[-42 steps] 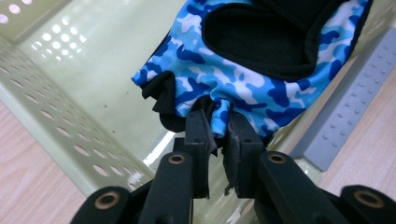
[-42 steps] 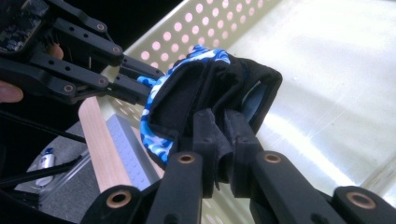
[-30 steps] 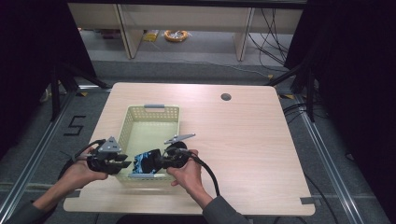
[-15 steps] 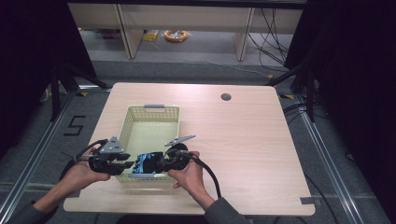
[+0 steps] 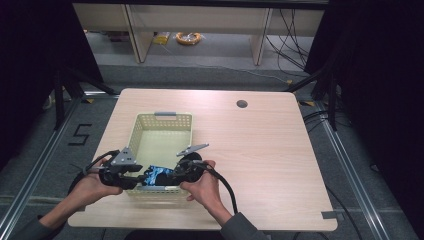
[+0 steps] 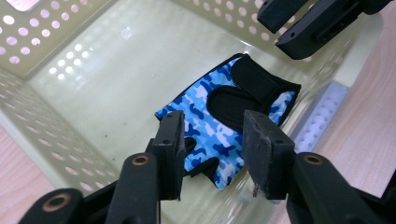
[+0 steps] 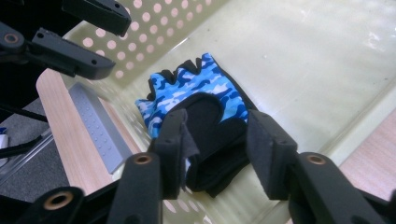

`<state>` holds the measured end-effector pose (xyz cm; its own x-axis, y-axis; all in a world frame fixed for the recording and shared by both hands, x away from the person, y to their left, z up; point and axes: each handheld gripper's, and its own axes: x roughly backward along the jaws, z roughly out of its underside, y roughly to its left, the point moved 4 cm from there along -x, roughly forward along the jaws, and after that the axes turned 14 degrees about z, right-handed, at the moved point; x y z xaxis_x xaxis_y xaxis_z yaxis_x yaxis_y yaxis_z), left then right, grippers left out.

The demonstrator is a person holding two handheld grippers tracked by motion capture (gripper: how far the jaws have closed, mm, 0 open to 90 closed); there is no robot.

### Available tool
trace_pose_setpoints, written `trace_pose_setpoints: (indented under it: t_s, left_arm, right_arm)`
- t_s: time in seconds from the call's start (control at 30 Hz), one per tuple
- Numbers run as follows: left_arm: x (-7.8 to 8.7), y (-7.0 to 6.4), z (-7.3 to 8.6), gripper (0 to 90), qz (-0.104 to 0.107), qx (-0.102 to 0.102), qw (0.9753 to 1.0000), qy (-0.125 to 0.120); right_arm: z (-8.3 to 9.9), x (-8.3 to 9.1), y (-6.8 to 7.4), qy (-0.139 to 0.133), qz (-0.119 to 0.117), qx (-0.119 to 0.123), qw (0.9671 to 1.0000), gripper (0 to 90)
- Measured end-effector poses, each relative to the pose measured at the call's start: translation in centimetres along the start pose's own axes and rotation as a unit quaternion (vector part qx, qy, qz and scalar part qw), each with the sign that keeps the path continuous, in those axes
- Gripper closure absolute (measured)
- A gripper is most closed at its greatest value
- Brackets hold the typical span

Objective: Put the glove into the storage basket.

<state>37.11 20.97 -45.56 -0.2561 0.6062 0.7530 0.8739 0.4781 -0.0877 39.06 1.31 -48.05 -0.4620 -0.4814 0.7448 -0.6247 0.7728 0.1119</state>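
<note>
- We see a blue glove (image 6: pixel 224 119) lying flat on the floor of the basket (image 5: pixel 161 120), at the near end, close to the near wall.
- The basket sits on the table (image 5: pixel 260 150), on the left half.
- Our left gripper (image 6: pixel 212 140) hangs just over the finger end of the glove. Its jaws stand apart and hold nothing.
- Our right gripper (image 7: pixel 215 140) is over the other end, by the black palm pad. Its jaws are apart too. A bit of black cloth seems to touch the left jaw, but we cannot tell if it is caught there.
- In the high view both grippers, left (image 5: pixel 137 177) and right (image 5: pixel 172 175), point at each other over the near end of the basket.
- We think the job now is to get the glove, one gripper at each end.
- To do it well, we should go down slowly until one jaw slides under the cloth edge and the other stays on top.
- We should pinch only cloth, not the basket floor.
- The near wall is close, so we should keep the jaws off it or the basket may slide.
- We should close both grippers softly, then lift both ends together so the glove does not fold or slip.
</note>
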Motion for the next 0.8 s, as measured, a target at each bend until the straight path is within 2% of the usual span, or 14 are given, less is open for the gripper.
trace_pose_setpoints:
  t_s: [0.17, 0.23, 0.3, 0.33, 0.37, 0.47, 0.57, 0.6, 0.63, 0.67, 0.7, 0.73, 0.77, 0.8]
  left_arm:
    - [0.3, -0.2, -0.3, 54.8, -0.002, 0.005, 1.0000, -0.007]
    - [0.5, -0.1, -0.4, 54.9, -0.001, -0.002, 1.0000, -0.007]
    - [0.5, -0.3, -0.5, 54.3, -0.003, 0.006, 0.9999, -0.014]
    - [0.7, -0.2, -0.5, 53.9, -0.003, -0.002, 0.9999, -0.012]
    - [0.7, -0.3, -0.6, 52.9, -0.003, 0.008, 0.9998, -0.016]
    - [0.9, -0.5, -0.7, 48.1, 0.002, 0.013, 0.9996, -0.023]
    - [1.0, -0.7, -0.9, 44.4, 0.004, 0.019, 0.9994, -0.030]
    - [0.9, -0.9, -0.9, 42.7, 0.010, 0.028, 0.9990, -0.033]
    - [1.0, -0.9, -0.9, 40.4, 0.008, 0.024, 0.9992, -0.031]
    - [0.9, -1.2, -1.0, 39.4, 0.008, 0.036, 0.9984, -0.042]
    - [1.0, -1.3, -1.1, 38.7, 0.011, 0.026, 0.9987, -0.043]
    - [1.0, -1.6, -1.2, 38.0, 0.015, 0.035, 0.9980, -0.050]
    - [1.1, -1.7, -1.4, 37.0, 0.016, 0.030, 0.9980, -0.054]
    - [1.1, -2.0, -1.5, 36.0, 0.019, 0.036, 0.9972, -0.063]
  right_arm:
    - [-0.3, 0.7, -0.1, -0.011, -0.004, -0.001, 0.9999, 53.4]
    - [-0.6, 1.2, -0.2, -0.026, 0.004, 0.003, 0.9997, 49.4]
    - [-0.9, 1.8, -0.4, -0.030, 0.005, 0.006, 0.9995, 48.0]
    - [-1.1, 2.0, -0.6, -0.038, 0.002, 0.005, 0.9993, 47.8]
    - [-1.2, 2.3, -0.8, -0.041, 0.001, 0.007, 0.9991, 47.8]
    - [-1.5, 3.0, -1.2, -0.057, -0.013, -0.002, 0.9983, 47.1]
    - [-1.6, 3.9, -1.8, -0.072, -0.012, 0.001, 0.9973, 46.4]
    - [-1.5, 4.2, -2.0, -0.076, -0.012, -0.002, 0.9971, 46.0]
    - [-1.5, 4.4, -2.1, -0.077, -0.014, -0.007, 0.9969, 45.9]
    - [-1.4, 4.6, -2.3, -0.078, -0.013, -0.006, 0.9968, 45.8]
    - [-1.3, 4.9, -2.7, -0.082, -0.013, -0.005, 0.9965, 45.6]
    - [-1.2, 5.2, -2.9, -0.086, -0.010, -0.005, 0.9963, 45.5]
    - [-1.0, 5.4, -3.1, -0.090, -0.010, -0.007, 0.9959, 45.2]
    - [-0.9, 5.7, -3.3, -0.087, -0.009, -0.010, 0.9961, 44.8]
